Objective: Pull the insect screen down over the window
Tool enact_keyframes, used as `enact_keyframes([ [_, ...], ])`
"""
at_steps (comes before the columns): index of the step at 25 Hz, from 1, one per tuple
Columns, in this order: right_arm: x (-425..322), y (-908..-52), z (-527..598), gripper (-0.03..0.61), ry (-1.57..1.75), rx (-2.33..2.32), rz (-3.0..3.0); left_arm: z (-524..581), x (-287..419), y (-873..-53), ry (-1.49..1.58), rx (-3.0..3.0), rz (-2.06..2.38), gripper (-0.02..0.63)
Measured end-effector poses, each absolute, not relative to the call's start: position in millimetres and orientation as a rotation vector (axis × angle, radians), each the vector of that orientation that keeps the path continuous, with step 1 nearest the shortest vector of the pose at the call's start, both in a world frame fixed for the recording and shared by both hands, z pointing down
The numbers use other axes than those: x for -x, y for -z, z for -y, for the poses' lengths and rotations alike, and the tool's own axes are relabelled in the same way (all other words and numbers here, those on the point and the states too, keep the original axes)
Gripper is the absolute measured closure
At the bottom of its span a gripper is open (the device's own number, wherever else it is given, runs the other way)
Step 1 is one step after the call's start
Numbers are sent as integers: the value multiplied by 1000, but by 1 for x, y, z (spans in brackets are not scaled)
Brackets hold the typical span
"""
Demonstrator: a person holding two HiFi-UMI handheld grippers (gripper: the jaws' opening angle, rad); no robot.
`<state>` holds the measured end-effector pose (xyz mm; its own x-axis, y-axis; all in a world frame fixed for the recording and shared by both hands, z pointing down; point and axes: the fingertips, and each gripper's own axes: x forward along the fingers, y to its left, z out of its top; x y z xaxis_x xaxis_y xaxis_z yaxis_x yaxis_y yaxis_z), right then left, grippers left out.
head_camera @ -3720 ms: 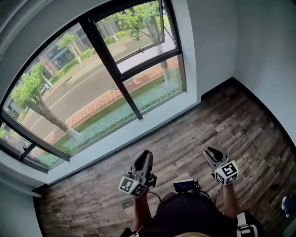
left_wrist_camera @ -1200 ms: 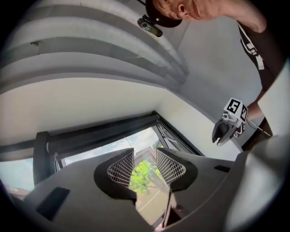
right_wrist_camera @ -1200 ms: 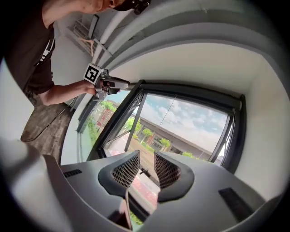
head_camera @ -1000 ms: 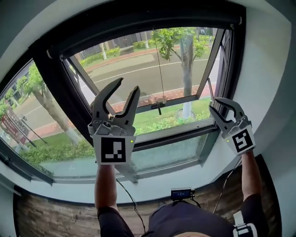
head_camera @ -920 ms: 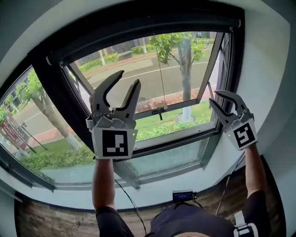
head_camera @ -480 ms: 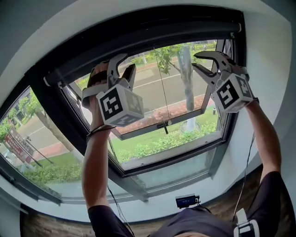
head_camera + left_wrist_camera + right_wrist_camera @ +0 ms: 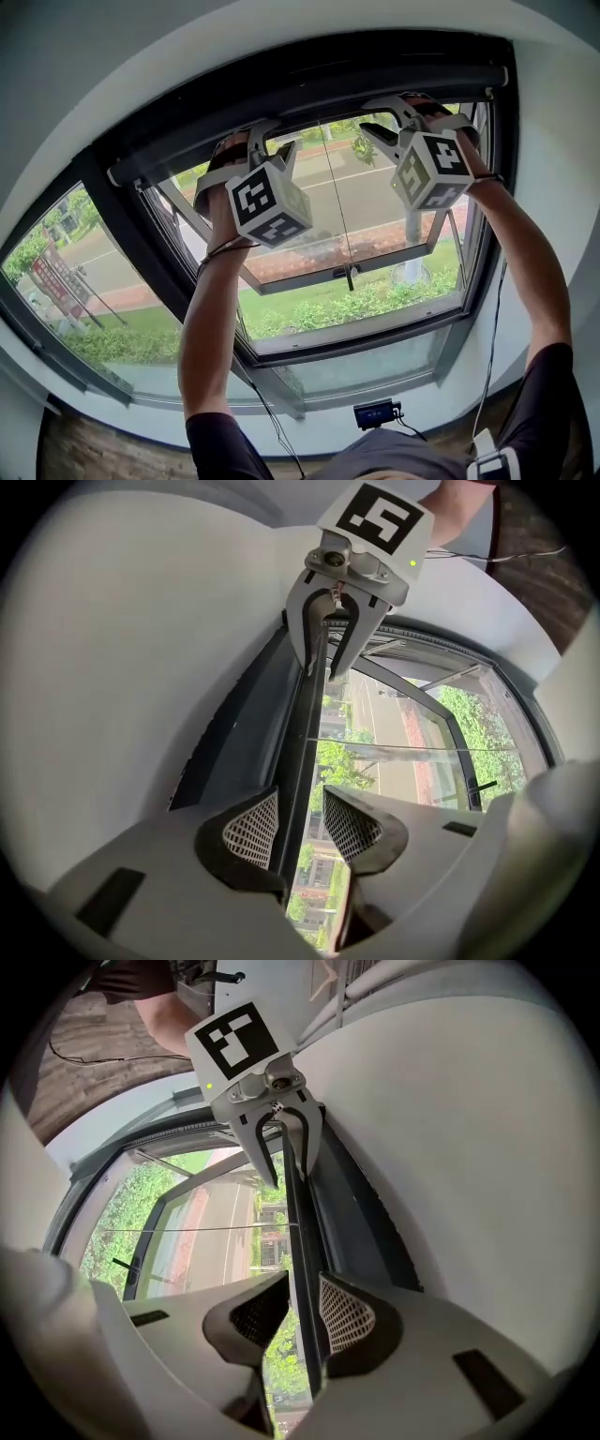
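Both arms reach up high. The insect screen (image 7: 300,75) is rolled up at the top of the window (image 7: 375,234). Its dark pull bar (image 7: 302,733) runs between the jaws of the left gripper (image 7: 300,803) and the right gripper (image 7: 302,1288). Both grippers are open around it and set well apart, I think so the bar comes down level.

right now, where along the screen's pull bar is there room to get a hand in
The widest free stretch of the pull bar lies between the left gripper and the right gripper, crossed only by the thin pull cord. Another stretch runs left of the left gripper to the bar's end. Right of the right gripper it is tight against the window frame.
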<state>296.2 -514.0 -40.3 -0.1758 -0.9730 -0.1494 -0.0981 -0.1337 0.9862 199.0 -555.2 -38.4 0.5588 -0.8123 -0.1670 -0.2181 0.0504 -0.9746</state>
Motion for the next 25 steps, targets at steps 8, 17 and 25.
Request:
enact_keyframes([
  [8,-298,45,527,472,1381,-1281,1342,565,-198,46,558,1500,-990,545],
  [17,-305,45,538,503,1318,-1271,1370,574,-199,43,615,1425,-1003,571],
  [25,-307,45,540,546,1329,-1219,1283,571,-203,39,680,1394,-976,583],
])
